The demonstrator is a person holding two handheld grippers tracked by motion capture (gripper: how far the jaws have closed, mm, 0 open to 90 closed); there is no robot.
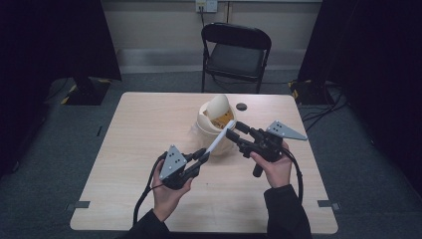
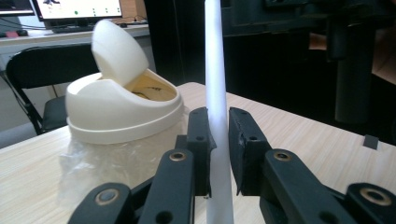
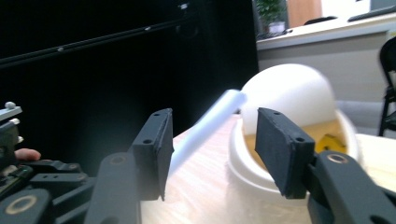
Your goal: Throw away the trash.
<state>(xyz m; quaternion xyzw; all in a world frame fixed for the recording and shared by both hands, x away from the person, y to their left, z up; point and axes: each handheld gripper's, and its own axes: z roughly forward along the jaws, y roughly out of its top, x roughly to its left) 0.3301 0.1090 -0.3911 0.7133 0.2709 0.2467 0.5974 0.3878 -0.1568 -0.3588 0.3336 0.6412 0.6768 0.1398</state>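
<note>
Left gripper (image 2: 219,140) pinches white tube (image 2: 215,93) between its pads; tube's far tip sits in right gripper's (image 3: 212,154) spread, untouching fingers. Cream bin (image 1: 211,124) just beyond.

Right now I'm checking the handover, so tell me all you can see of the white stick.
The long, thin, smooth white stick, perhaps plastic or rolled paper, is clamped near one end by the left gripper. It slants up toward the cream swing-lid bin, its free end between the right gripper's open jaws, untouched.
</note>
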